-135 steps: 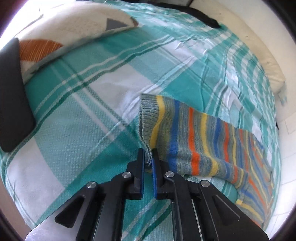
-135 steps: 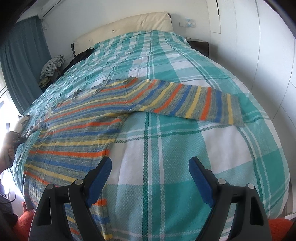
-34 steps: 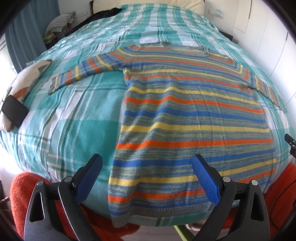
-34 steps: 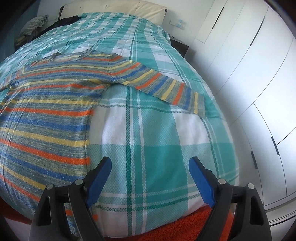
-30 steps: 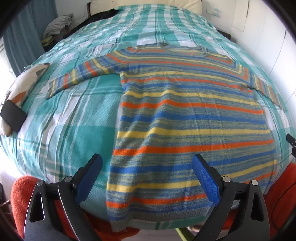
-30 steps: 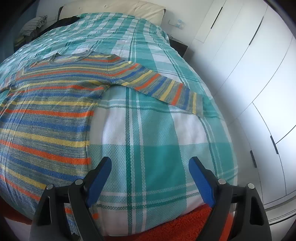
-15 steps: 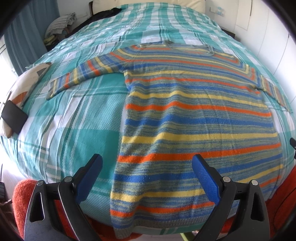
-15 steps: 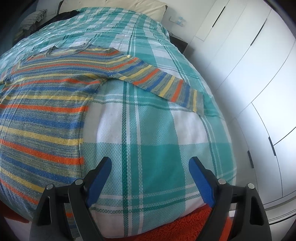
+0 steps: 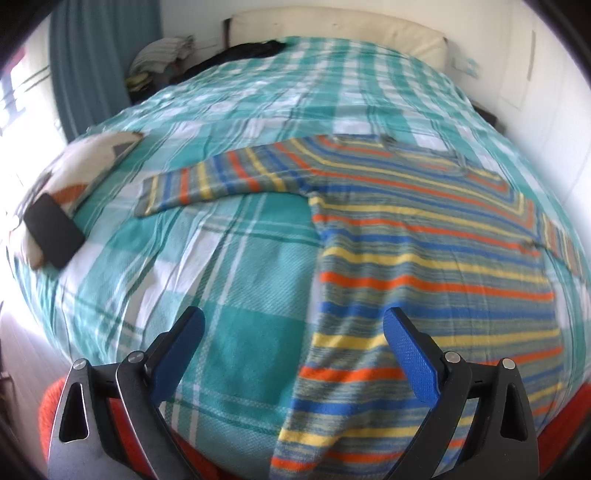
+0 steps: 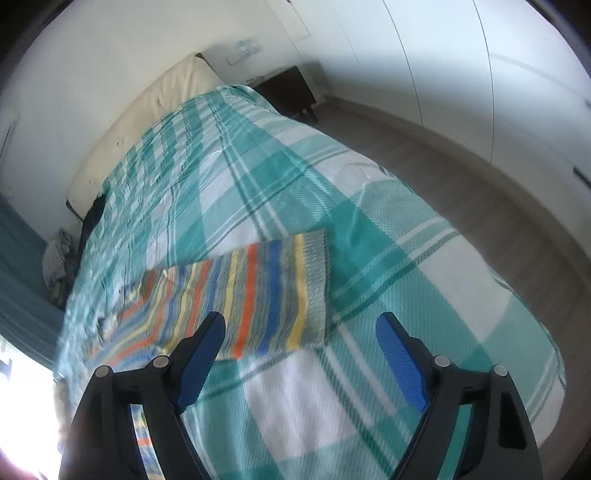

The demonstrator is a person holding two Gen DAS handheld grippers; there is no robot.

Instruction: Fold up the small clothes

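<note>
A striped sweater (image 9: 424,254) in grey, blue, orange and yellow lies flat on the teal plaid bedspread (image 9: 240,266), both sleeves spread out. Its left sleeve (image 9: 207,181) points toward the pillow side. My left gripper (image 9: 293,332) is open and empty, above the bed's near edge, over the sweater's lower left side. In the right wrist view the right sleeve (image 10: 266,291) and its cuff lie just ahead of my right gripper (image 10: 301,332), which is open and empty above the bedspread (image 10: 369,258).
A patterned pillow (image 9: 88,162) with a black phone (image 9: 53,230) on it lies at the bed's left edge. Clothes (image 9: 162,55) are piled by the cream headboard (image 9: 332,22). An orange rug (image 9: 48,402) lies below. White wardrobe doors (image 10: 480,74) and a dark nightstand (image 10: 288,88) stand right.
Both grippers stay open. The left view has shifted left toward the left sleeve. The right gripper has swung right and closer to the right sleeve's cuff.
</note>
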